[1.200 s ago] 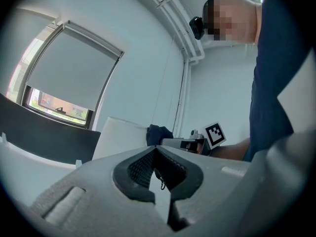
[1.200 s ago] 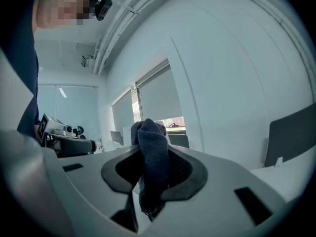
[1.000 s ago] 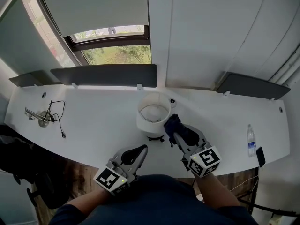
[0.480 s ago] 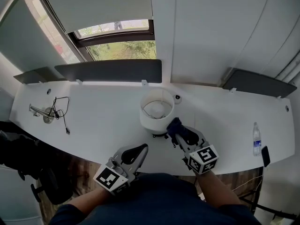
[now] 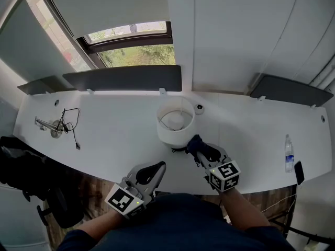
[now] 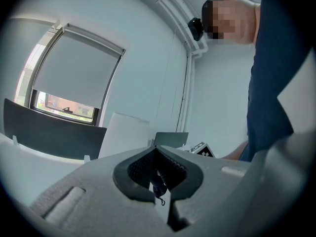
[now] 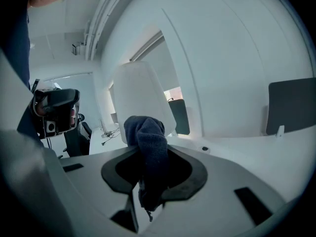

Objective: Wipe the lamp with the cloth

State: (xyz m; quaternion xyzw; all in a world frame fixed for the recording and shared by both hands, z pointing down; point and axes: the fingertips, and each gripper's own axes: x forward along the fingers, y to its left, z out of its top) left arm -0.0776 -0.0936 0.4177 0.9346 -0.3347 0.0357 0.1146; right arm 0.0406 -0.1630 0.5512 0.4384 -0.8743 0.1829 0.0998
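Right gripper [image 5: 200,149]: I read the jaws as closed tight on a dark blue cloth [image 5: 193,141]. In the right gripper view the cloth is pinched between the two pads. A folded wad stands up above the jaws and a short end hangs below them.

Left gripper [image 5: 155,168]: in its own view the jaws are together with nothing held between them. It sits at the front edge of the bench [image 5: 115,140], on my left, well apart from the cloth.

Lamp [image 5: 168,135]: a white lamp with a round shade, open at the top. It stands upright near the middle of the bench, towards the front edge. A small dark foot shows under the shade on the front side.

Cloth against lamp: the wad sits at the front right of the shade, low down and just beside the foot. In the right gripper view the shade rises directly behind the cloth. I cannot tell from either view whether the two touch.

Other items noted: a coiled black cable [image 5: 70,124] lies near the left end of the bench. A clear bottle [image 5: 289,153] lies near the right end. A long dark panel [image 5: 123,78] stands along the back edge, below a window [image 5: 131,43].
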